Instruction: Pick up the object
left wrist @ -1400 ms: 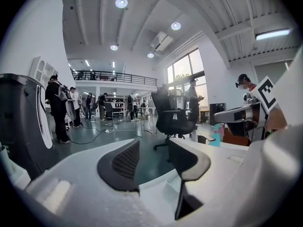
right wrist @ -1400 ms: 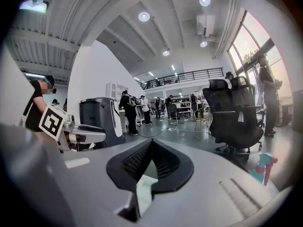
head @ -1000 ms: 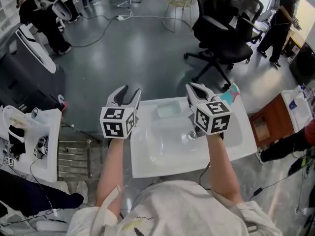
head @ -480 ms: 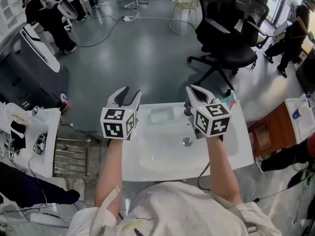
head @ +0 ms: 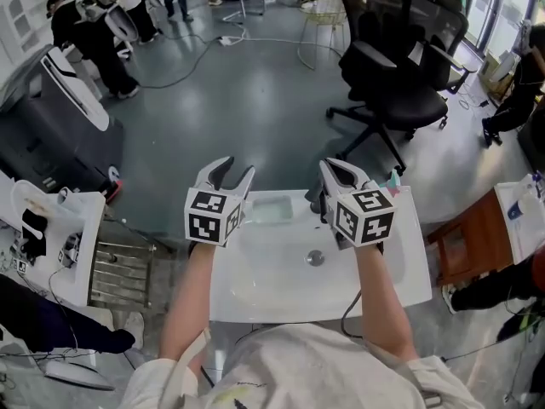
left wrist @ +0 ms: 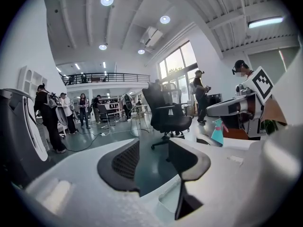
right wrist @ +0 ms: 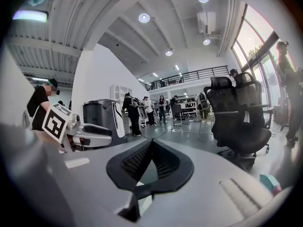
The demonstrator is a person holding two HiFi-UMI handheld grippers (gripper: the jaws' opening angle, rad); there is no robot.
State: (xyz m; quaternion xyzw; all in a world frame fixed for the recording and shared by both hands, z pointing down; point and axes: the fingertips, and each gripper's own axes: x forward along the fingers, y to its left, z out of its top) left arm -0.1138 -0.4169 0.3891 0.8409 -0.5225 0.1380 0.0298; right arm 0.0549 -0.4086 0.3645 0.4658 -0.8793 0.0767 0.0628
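Your left gripper [head: 236, 170] spread, right gripper [head: 334, 170] pressed together, both empty.
Nothing is lifted yet: the pale green rectangular block [head: 272, 209], likely your object, lies on the white washbasin [head: 400, 262] rim between them; reaching, gripping and lifting remain.

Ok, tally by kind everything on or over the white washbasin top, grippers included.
Two-jaw grippers with marker cubes: 2, left gripper and right gripper
Pale green rectangular tray: 1
Round metal drain: 1
Teal bottle with pink band: 1
Total: 5
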